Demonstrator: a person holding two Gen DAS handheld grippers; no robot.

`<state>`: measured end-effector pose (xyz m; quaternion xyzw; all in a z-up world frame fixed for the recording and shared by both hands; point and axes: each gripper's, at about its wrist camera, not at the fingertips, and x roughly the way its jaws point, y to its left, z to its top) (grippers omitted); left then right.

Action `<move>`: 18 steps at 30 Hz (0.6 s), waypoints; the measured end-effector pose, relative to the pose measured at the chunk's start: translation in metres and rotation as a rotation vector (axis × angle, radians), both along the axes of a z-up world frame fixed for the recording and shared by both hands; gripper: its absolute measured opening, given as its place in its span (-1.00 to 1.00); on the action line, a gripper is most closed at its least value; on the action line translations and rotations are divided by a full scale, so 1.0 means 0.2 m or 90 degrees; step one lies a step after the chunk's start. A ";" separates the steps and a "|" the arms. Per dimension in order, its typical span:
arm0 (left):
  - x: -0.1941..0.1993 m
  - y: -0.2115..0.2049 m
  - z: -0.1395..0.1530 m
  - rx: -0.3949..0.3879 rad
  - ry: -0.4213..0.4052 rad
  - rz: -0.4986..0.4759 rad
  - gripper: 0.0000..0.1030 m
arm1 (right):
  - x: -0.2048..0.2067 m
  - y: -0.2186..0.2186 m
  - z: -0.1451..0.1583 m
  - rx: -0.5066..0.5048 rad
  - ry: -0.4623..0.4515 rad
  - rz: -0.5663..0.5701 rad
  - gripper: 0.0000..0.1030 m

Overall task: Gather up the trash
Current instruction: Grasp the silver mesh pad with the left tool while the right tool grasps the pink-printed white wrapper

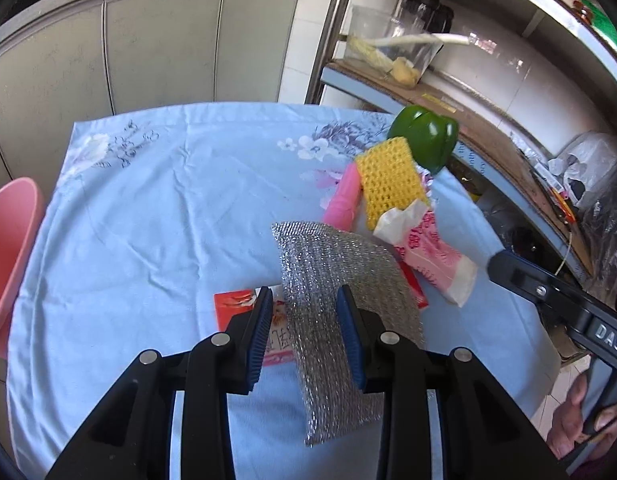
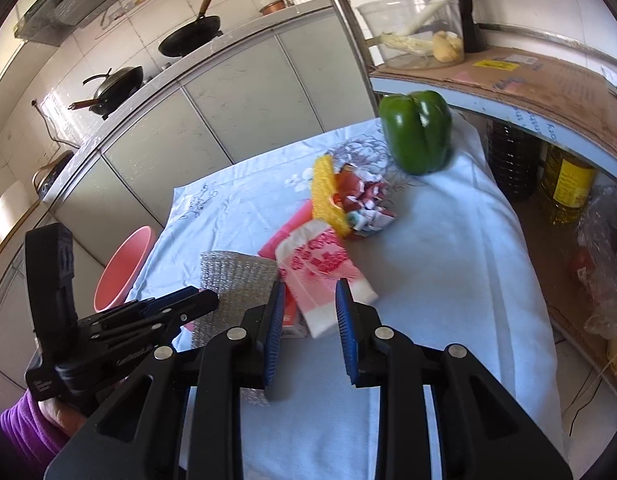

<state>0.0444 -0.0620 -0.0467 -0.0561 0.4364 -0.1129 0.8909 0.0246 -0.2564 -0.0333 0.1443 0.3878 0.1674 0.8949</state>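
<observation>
left hand-held gripper half open astride silver mesh; right hand-held gripper half open, empty; centre on pink packet before closing.

Pepper behind wrappers, perhaps touching

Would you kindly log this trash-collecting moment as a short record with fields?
surface: table under a floral blue cloth
left gripper: open, its fingers either side of the silver mesh scrubber
right gripper: open, aimed at the pink-printed tissue pack
other clutter: yellow knitted cloth, crumpled wrapper, red card
not trash: green bell pepper
bin: pink basin at the table's left edge
</observation>
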 end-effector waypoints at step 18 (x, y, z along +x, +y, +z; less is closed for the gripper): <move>-0.05 0.00 0.07 0.002 -0.080 -0.024 -0.90 | 0.03 -0.05 -0.06 0.002 0.019 -0.018 -0.47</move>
